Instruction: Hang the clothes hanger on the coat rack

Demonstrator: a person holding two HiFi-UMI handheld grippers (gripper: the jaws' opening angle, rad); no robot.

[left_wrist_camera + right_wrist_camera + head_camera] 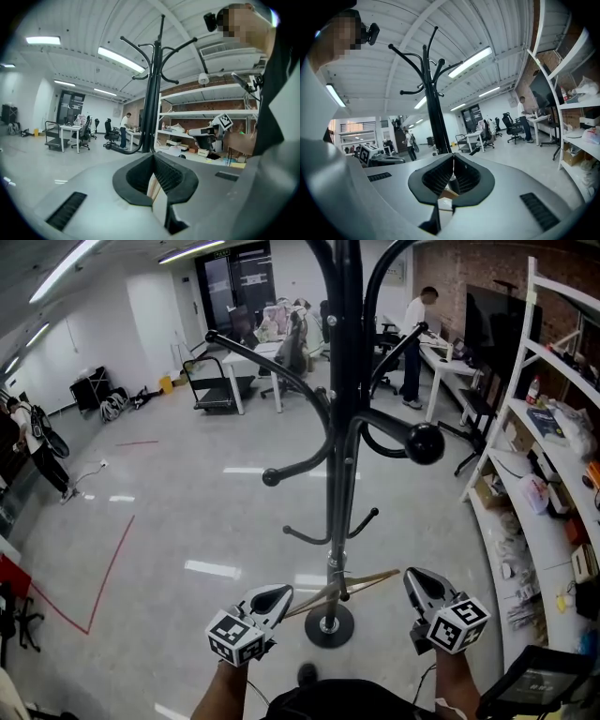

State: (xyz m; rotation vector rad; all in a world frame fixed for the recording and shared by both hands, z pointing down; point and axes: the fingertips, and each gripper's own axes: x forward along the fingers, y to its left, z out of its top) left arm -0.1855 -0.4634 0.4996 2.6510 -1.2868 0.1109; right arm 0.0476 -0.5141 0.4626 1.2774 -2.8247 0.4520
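Observation:
The black coat rack (342, 427) stands right in front of me on its round base (329, 624), curved hooks reaching out at several heights. A wooden clothes hanger (361, 582) lies across in front of the pole just above the base, spanning between the two grippers. My left gripper (281, 593) is shut on its left end; pale wood (153, 185) shows between the closed jaws (153, 157). My right gripper (412, 576) is shut on the right end, with wood (446, 193) showing behind its tips (453, 157). The hanger's hook is not visible.
White shelving (553, 474) full of boxes and bags curves along the right. Far back are desks, office chairs, a cart (211, 381) and a standing person (417, 334). Another person (33, 442) stands at the left. Red tape lines (103, 577) mark the floor.

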